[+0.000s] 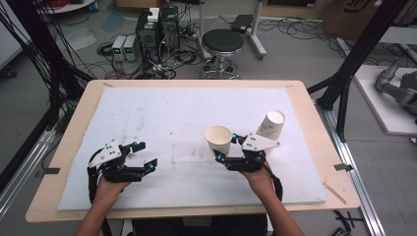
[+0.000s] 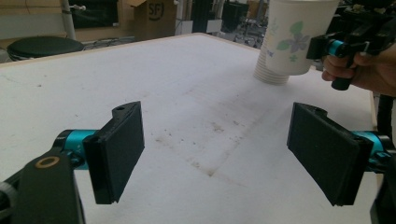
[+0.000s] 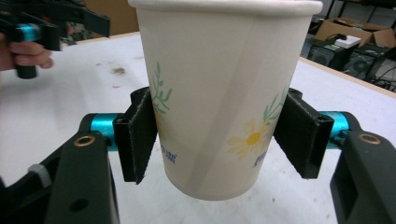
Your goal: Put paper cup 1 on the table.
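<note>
While our right gripper (image 1: 227, 149) clamps the lifted paper cup (image 1: 218, 139) | left gripper (image 1: 143, 155) gapes empty near tabletop's front edge | next, we judge: set it down clear of the cup stack (image 1: 270, 125).

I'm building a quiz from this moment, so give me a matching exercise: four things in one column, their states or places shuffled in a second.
Things:
1. left claw
2. right claw
3. held paper cup
4. cup stack

States:
A. upside down on the white mat
B. open, holding nothing
C. upright, lifted off the mat
D. shut on a cup's sides

Pairs: 1-B, 2-D, 3-C, 4-A
</note>
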{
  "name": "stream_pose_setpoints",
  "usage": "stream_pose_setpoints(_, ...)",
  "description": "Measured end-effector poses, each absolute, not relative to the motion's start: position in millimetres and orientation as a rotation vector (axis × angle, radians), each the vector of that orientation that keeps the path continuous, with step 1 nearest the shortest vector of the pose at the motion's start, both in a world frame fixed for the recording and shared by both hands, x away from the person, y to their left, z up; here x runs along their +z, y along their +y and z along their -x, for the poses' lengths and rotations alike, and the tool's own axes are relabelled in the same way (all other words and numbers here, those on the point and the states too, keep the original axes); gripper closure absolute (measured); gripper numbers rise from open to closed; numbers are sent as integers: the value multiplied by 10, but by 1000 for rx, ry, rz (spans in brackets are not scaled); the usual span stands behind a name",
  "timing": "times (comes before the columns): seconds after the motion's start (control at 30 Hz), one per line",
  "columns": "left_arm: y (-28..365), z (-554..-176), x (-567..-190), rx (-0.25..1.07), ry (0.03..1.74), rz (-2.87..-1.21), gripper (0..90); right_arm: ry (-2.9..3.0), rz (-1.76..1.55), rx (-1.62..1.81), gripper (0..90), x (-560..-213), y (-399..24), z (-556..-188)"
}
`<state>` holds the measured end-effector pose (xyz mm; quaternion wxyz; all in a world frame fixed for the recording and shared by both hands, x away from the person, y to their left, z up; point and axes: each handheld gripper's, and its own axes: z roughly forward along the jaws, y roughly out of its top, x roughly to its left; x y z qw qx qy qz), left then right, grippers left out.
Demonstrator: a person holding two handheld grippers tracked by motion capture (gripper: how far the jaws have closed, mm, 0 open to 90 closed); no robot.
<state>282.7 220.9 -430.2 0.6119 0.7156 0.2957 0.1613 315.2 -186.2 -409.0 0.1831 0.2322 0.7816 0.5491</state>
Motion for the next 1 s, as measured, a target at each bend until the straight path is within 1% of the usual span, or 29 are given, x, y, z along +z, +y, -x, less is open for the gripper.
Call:
stream_pose_setpoints(0.4, 2261, -2784, -4297, 380, 692, -1649, 189, 2172, -715, 1514, 349, -4142, -1581, -3450)
stream_pose_setpoints(0.77, 2272, -2805, -4309, 379, 703, -1644, 189, 2133, -923, 1416, 349, -4298, -1441, -3796)
stream_pose_setpoints(1.0, 2277, -2814, -4314, 376, 704, -1647, 189, 2130, -996, 1368, 349, -4393, -1362, -3930)
